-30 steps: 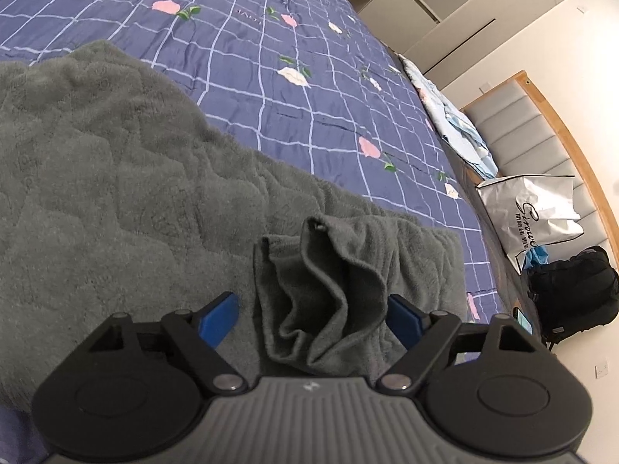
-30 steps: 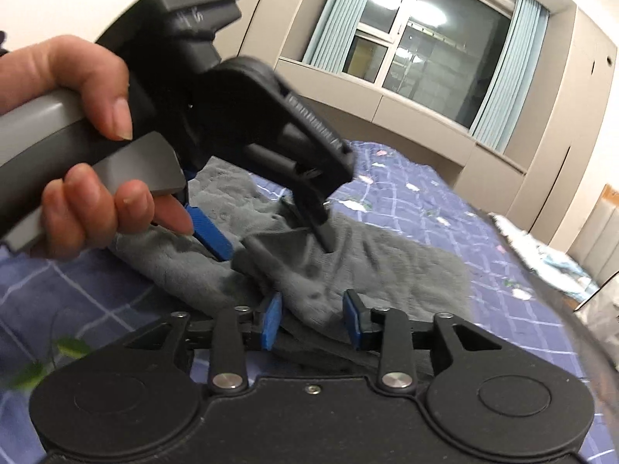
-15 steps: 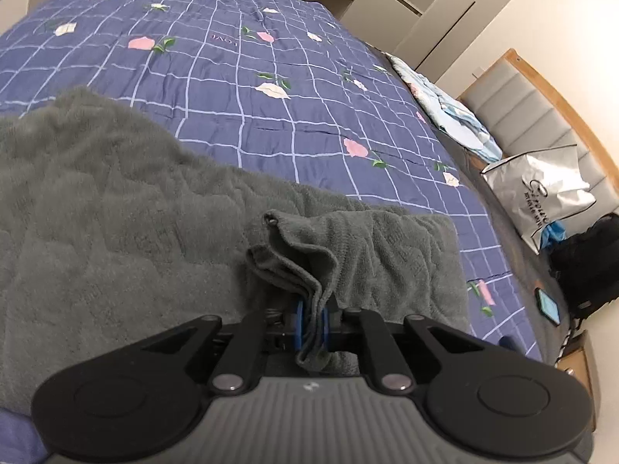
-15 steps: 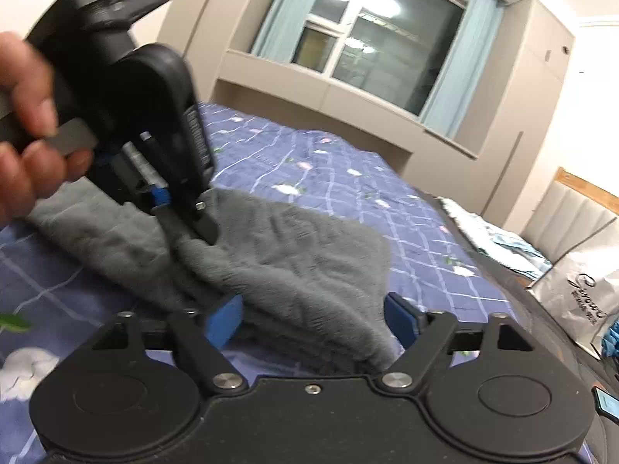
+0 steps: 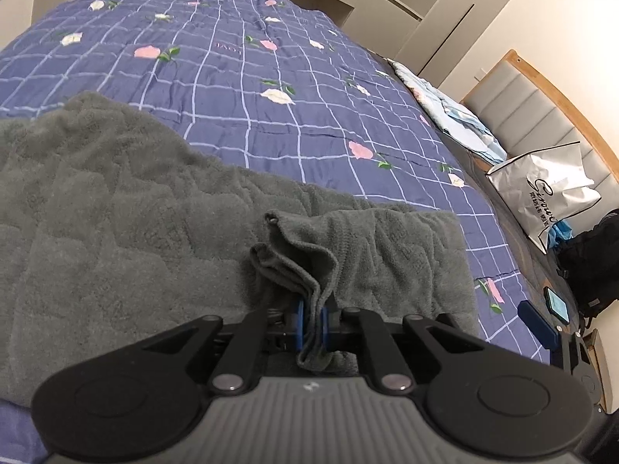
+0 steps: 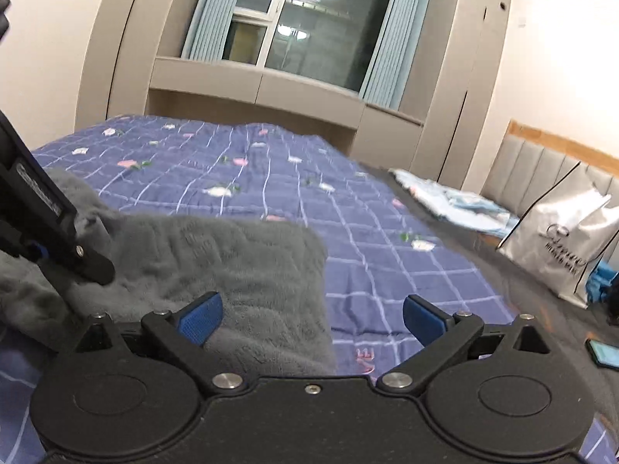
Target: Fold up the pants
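Grey fleece pants (image 5: 116, 208) lie spread on the blue checked bedspread (image 5: 240, 85). My left gripper (image 5: 312, 323) is shut on a bunched fold of the pants' edge (image 5: 305, 266), which rises between its blue pads. In the right wrist view the pants (image 6: 232, 266) lie at the lower left. My right gripper (image 6: 311, 319) is open and empty, its left pad (image 6: 199, 319) over the pants' corner and its right pad over bare bedspread (image 6: 387, 263). The left gripper's body (image 6: 42, 224) shows at the left edge of that view.
A white shopping bag (image 5: 541, 189) and a dark backpack (image 5: 592, 259) stand right of the bed by the padded headboard (image 5: 514, 112). Light blue folded cloth (image 5: 456, 123) lies at the bed's right side. A phone (image 5: 556, 303) lies on a low surface.
My left gripper closed on the bunched pants edge and holds it. My right gripper let go of the pants, opened wide and drew back to the right.
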Available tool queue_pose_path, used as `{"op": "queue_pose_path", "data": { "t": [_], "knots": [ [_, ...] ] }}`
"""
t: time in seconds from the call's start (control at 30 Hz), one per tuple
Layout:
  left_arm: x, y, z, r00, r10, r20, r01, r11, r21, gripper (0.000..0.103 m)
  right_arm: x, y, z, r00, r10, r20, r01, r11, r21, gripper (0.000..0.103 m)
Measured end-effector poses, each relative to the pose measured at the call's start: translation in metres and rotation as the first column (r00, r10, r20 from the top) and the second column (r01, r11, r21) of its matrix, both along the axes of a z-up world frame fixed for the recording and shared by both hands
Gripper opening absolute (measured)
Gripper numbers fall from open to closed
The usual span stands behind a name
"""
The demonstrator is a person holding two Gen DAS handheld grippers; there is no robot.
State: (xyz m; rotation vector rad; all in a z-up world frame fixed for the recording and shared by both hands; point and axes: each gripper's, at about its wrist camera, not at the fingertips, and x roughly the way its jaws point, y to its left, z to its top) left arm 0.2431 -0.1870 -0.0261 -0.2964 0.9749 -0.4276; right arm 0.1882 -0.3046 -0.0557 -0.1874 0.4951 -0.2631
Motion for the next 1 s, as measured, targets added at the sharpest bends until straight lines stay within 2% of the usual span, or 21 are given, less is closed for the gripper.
{"op": "queue_pose_path", "data": {
  "t": [0.23,0.4,0.7,0.87,1.0],
  "knots": [
    [-0.02,0.009,0.035,0.991,-0.024,0.129,0.019,0.999,0.038,0.008,-0.004,0.014,0.008,1.0,0.026,0.014,-0.027,1.0,0.003,0.101],
    [-0.026,0.035,0.043,0.992,0.021,0.126,-0.025,0.999,0.029,0.007,-0.005,0.032,0.017,0.996,0.078,0.034,-0.078,0.997,0.009,0.102],
    [-0.038,0.111,0.056,0.98,0.135,0.143,-0.143,0.989,0.047,0.007,-0.005,0.069,0.034,0.981,0.186,0.061,-0.188,0.982,0.024,0.102],
    [-0.033,0.148,0.044,0.977,0.181,0.116,-0.191,0.979,0.075,0.007,0.004,0.091,0.035,0.97,0.236,0.051,-0.238,0.971,0.023,0.102],
    [-0.027,0.162,0.025,0.982,0.174,0.071,-0.178,0.982,0.061,0.008,0.017,0.106,0.032,0.968,0.248,0.035,-0.248,0.968,0.021,0.102]
  ]
}}
